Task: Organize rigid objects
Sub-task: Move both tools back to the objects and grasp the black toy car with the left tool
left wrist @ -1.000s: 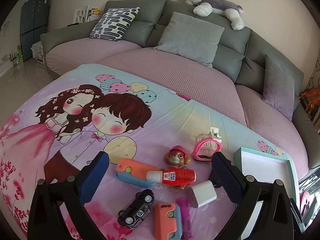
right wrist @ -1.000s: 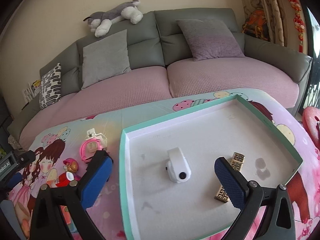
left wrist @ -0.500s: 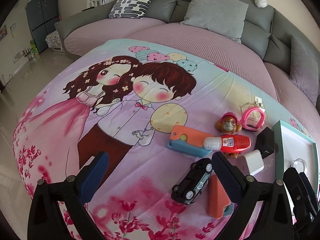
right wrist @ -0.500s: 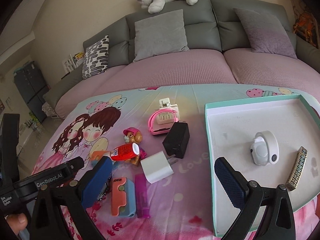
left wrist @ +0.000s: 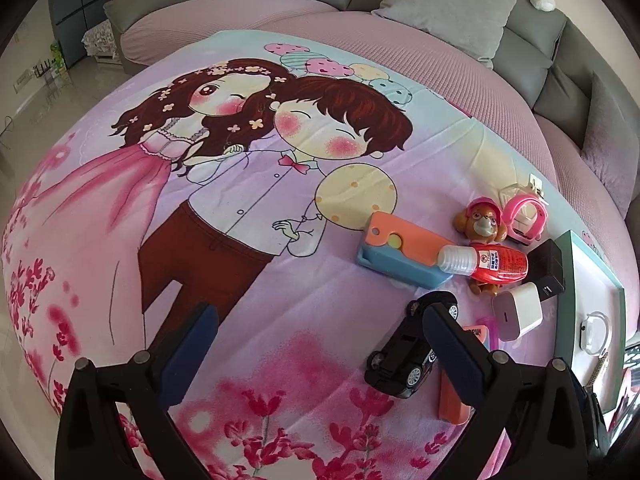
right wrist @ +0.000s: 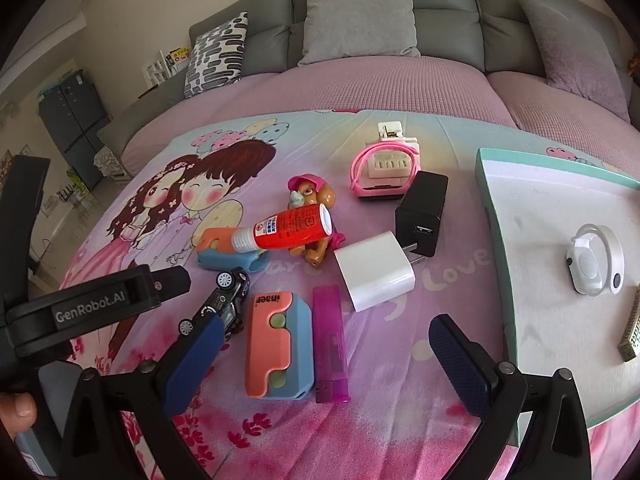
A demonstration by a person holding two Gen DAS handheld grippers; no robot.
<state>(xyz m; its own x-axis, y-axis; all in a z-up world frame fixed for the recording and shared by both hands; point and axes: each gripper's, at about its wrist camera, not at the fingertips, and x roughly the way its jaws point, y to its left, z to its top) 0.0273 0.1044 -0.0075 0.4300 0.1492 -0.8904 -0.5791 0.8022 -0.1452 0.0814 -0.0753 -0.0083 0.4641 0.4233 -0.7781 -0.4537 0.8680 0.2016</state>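
Right wrist view: the right gripper (right wrist: 326,364) is held with its jaws spread and nothing between them, above the loose pile on the cartoon-print blanket (right wrist: 168,208). Directly ahead of its fingers lie the orange-and-blue clip case (right wrist: 276,346) and the purple lighter (right wrist: 330,344), side by side and touching or nearly so. Just beyond them the white charger cube (right wrist: 374,270) is seen with its prongs against the black USB adapter (right wrist: 422,212). Farther ahead a red glue bottle (right wrist: 288,226) rests across a toy dog figure (right wrist: 310,200). To the right of the fingers, the teal-rimmed tray (right wrist: 496,240) already holds a white wearable device (right wrist: 596,264) and a gold patterned bar (right wrist: 632,332); it is judged to be the collection point.

In the left wrist view, the left gripper (left wrist: 320,338) is likewise spread and empty, its right finger just beside the black toy car (left wrist: 408,354). The wide opening is judged to be preparation for a pick.
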